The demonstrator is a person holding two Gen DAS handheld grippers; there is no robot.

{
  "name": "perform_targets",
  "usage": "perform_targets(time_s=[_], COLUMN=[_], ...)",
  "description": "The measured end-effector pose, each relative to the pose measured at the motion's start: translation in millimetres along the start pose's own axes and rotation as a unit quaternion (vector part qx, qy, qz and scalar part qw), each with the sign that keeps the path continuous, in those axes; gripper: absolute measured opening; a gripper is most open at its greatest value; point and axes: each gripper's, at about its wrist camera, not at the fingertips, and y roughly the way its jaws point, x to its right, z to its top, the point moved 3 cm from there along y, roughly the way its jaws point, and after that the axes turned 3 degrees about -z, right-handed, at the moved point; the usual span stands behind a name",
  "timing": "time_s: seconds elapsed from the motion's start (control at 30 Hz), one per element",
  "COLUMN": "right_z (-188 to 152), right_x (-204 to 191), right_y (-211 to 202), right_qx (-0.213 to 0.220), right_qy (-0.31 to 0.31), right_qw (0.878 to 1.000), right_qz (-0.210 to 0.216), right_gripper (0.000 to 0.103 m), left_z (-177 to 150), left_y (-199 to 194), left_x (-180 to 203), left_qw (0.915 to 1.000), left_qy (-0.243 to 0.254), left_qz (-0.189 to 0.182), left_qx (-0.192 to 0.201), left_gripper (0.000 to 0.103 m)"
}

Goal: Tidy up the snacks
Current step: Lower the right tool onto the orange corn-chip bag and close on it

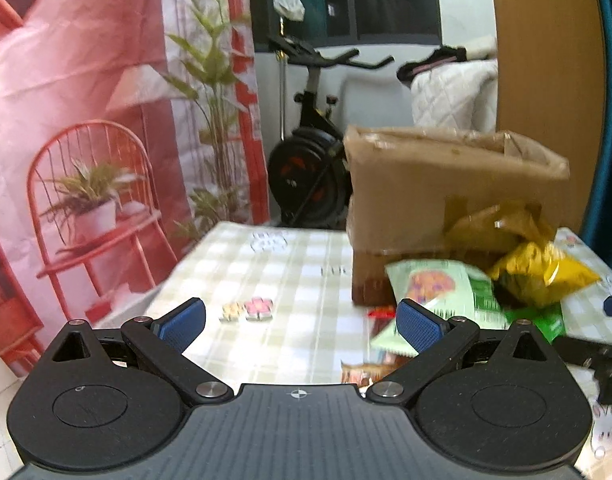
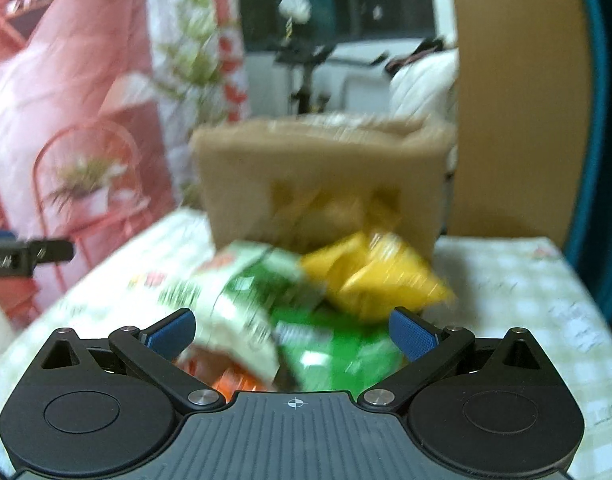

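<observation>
My left tongs are spread wide with nothing between the blue pads, hovering over the checked cloth of the bench. The right-hand pad overlaps the edge of a pale green snack packet in this view, though I cannot tell whether it touches it. My right tongs are also spread wide and hold nothing; through their gap I see the snack heap, heavily blurred. Nearest are a pale green and white packet and a bright green packet, with an orange packet showing low beneath them. A yellow bag lies just behind, against the front of the cardboard box. From the left wrist view the same box stands open-topped at the far side of the bench, with the yellow bag and a gold-coloured wrapper leaning on its wall. The snacks are all outside the box, piled before it. Beyond the bench stand an exercise bike and a red printed backdrop.
</observation>
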Motion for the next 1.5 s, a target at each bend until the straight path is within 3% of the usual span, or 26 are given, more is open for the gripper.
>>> perform_targets(time_s=[0.27, 0.6, 0.93, 0.97, 1.03, 1.1, 1.13, 1.2, 1.33, 1.5], right_z=[-38, -68, -89, -90, -90, -88, -87, -80, -61, -35], right_x=[-14, -17, -12, -12, -14, -17, -20, -27, -32, -20], right_y=[15, 41, 67, 68, 67, 65, 62, 54, 36, 8], right_qx=[-0.066, -0.126, -0.170, -0.172, -0.167, -0.166, -0.166, -0.153, -0.119, -0.060], right_qy=[0.007, 0.020, 0.086, 0.093, 0.094, 0.095, 0.089, 0.061, 0.028, 0.033], right_qw=[0.996, 0.989, 0.976, 0.974, 0.974, 0.971, 0.971, 0.974, 0.980, 0.987], right_qz=[0.052, 0.071, 0.109, 0.115, 0.121, 0.143, 0.149, 0.155, 0.154, 0.143], right_gripper=[0.097, 0.091, 0.092, 0.092, 0.082, 0.062, 0.061, 0.046, 0.043, 0.042], left_z=[-28, -46, -52, -52, -52, -52, -52, -50, -45, -42], left_y=[8, 17, 23, 23, 24, 24, 25, 24, 23, 20], left_x=[0, 4, 5, 5, 5, 5, 5, 4, 0, 2], left_qw=[0.9993, 0.9978, 0.9963, 0.9963, 0.9960, 0.9956, 0.9955, 0.9955, 0.9953, 0.9955], left_qy=[0.003, 0.001, -0.006, -0.006, -0.007, -0.011, -0.012, -0.017, -0.032, -0.036], left_qz=[-0.021, -0.040, -0.050, -0.051, -0.052, -0.056, -0.057, -0.059, -0.063, -0.068], left_qx=[-0.030, -0.054, -0.069, -0.069, -0.072, -0.074, -0.074, -0.073, -0.066, -0.056], left_gripper=[0.097, 0.097, 0.095, 0.094, 0.093, 0.092, 0.091, 0.090, 0.088, 0.084])
